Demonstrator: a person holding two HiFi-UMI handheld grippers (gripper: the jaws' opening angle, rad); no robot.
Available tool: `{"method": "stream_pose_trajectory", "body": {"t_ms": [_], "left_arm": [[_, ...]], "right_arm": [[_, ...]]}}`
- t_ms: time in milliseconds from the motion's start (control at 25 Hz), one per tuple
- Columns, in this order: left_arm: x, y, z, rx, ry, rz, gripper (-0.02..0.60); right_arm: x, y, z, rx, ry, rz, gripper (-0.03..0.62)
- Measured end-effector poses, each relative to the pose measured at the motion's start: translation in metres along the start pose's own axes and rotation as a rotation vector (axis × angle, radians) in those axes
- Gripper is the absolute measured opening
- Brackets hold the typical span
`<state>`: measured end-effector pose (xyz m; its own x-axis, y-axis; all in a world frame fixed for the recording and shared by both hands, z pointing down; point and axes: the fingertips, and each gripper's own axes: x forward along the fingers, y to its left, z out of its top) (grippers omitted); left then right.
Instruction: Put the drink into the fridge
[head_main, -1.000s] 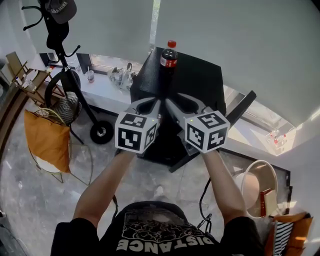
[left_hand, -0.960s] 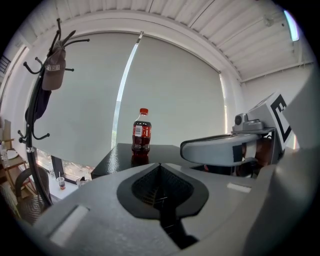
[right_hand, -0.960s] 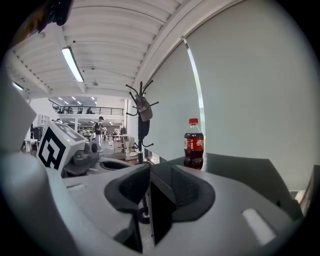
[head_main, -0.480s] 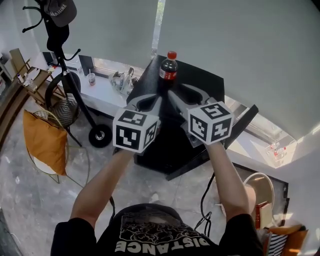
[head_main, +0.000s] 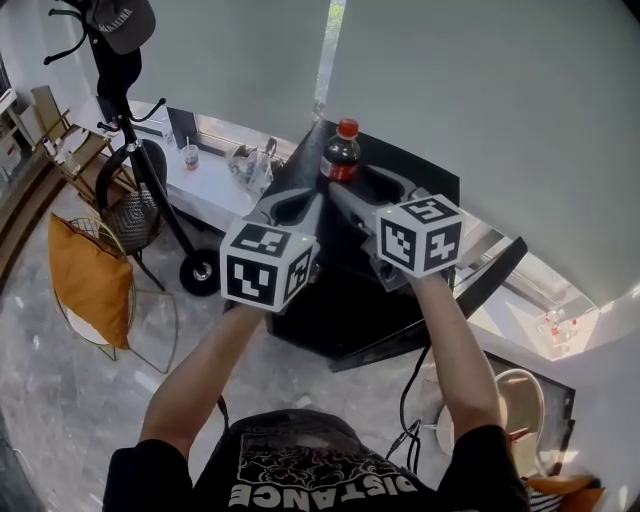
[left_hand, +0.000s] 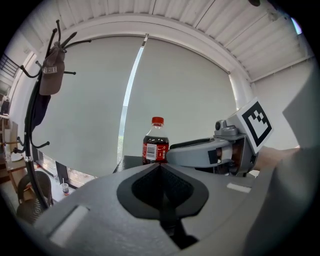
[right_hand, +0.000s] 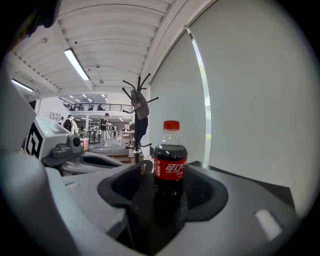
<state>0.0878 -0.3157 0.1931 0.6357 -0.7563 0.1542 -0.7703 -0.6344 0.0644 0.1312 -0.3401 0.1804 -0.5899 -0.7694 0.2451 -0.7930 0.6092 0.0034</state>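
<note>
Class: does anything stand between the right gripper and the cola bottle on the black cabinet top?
Nothing visible does. The cola bottle stands upright on the black cabinet, straight ahead of the right gripper, whose jaws are opening with the bottle lined up in their gap.

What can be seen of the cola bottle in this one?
The cola bottle is small, clear plastic, filled with dark drink, with a red cap on and a red label with white lettering. It stands upright near the far edge of the black cabinet top. The right gripper, jaws opening, faces it; the bottle shows in their gap, with no pad pressing on it.
</note>
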Motion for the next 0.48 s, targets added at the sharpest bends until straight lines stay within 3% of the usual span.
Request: {"method": "stream_pose_trajectory", "body": {"t_ms": [480], "left_arm": [[0.021, 0.023, 0.005, 0.009, -0.008, 0.059, 0.005]], "right_arm": [[0.043, -0.019, 0.000, 0.057, 0.029, 0.104, 0.330]]}}
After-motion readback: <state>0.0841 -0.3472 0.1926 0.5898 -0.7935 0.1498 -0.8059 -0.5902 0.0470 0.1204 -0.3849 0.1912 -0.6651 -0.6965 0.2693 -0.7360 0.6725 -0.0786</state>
